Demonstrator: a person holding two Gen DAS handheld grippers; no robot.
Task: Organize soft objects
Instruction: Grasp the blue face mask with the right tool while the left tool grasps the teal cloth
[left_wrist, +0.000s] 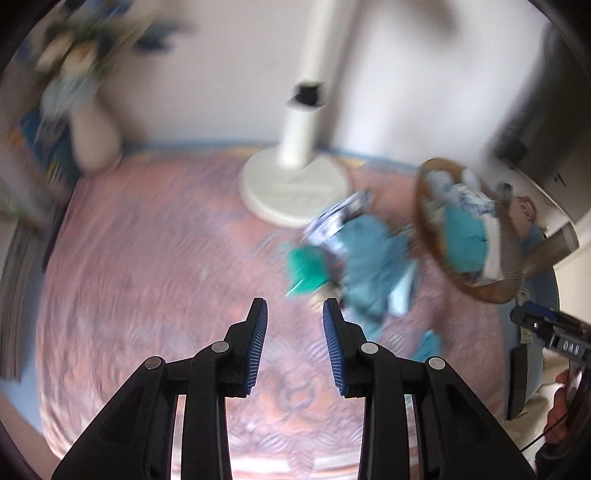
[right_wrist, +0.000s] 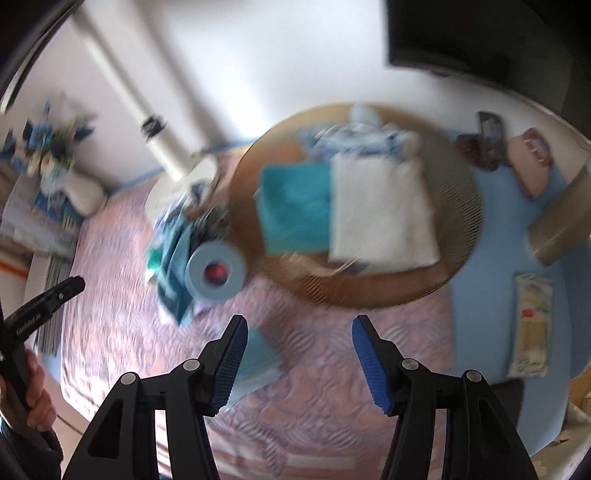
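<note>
Both views are blurred by motion. A round wicker basket (right_wrist: 454, 266) holds a folded teal cloth (right_wrist: 295, 203), a folded white cloth (right_wrist: 380, 210) and a blue patterned cloth; it also shows in the left wrist view (left_wrist: 424, 221). A loose pile of teal and patterned cloths (left_wrist: 362, 266) lies left of the basket, seen too in the right wrist view (right_wrist: 173, 258). A light blue roll (right_wrist: 216, 273) lies by the pile. My left gripper (left_wrist: 294, 314) is open and empty, just short of the pile. My right gripper (right_wrist: 299, 328) is open and empty in front of the basket, above a small light blue folded cloth (right_wrist: 258, 362).
A white lamp base (left_wrist: 291, 184) stands behind the pile. A vase with flowers (left_wrist: 92, 140) and stacked books are at the far left. On the blue cloth to the right lie a packet (right_wrist: 532, 325), a pink pouch (right_wrist: 528, 162) and a tube (right_wrist: 561, 221).
</note>
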